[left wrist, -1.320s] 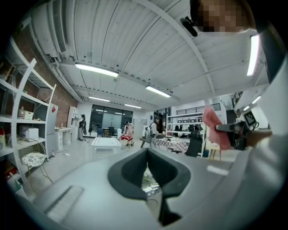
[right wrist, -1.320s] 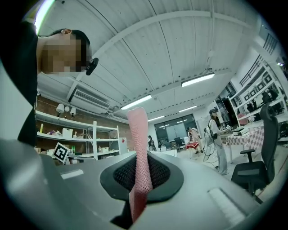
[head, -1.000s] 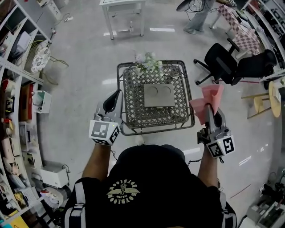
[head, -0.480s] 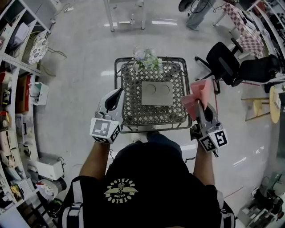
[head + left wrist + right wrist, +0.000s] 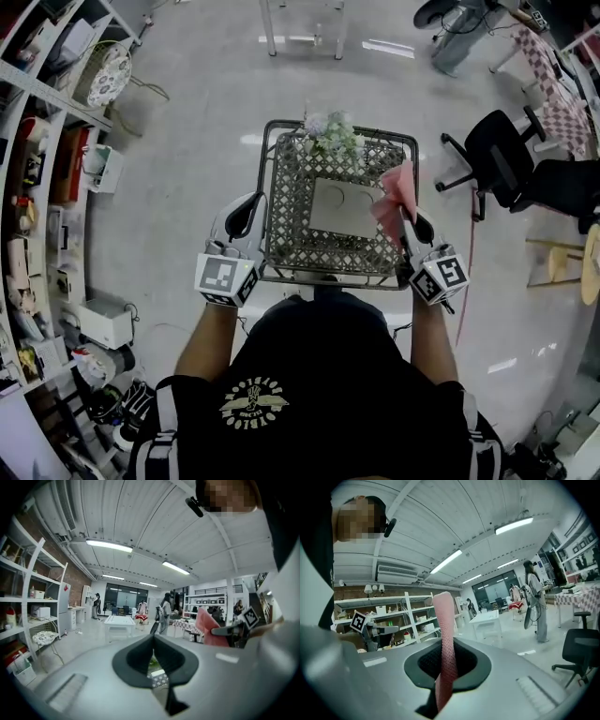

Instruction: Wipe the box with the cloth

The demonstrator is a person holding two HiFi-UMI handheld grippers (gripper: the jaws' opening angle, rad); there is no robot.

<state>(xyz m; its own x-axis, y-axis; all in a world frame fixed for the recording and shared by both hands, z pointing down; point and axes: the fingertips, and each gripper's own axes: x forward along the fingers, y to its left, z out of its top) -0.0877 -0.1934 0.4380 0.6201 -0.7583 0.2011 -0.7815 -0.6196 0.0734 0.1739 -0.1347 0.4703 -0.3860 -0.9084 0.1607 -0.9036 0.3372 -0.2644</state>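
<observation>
A flat grey box (image 5: 341, 208) with two round dents lies on the lattice top of a small metal table (image 5: 291, 246). My right gripper (image 5: 409, 225) is shut on a pink cloth (image 5: 395, 192), which stands up over the table's right side, at the box's right edge. In the right gripper view the cloth (image 5: 444, 634) rises from between the shut pads. My left gripper (image 5: 249, 204) hovers at the table's left edge, shut with nothing in it. The left gripper view shows its pads (image 5: 136, 658) closed to a thin slit, and the pink cloth (image 5: 206, 627) off to the right.
A bunch of pale flowers (image 5: 330, 134) sits at the table's far edge. Cluttered shelves (image 5: 37, 187) line the left. A black office chair (image 5: 506, 159) stands to the right, a white table (image 5: 300, 19) and a person's legs (image 5: 459, 42) farther off.
The view has closed in on the table. My right gripper has carried the cloth left, from beside the table to over its right side. The left gripper stays at the left edge.
</observation>
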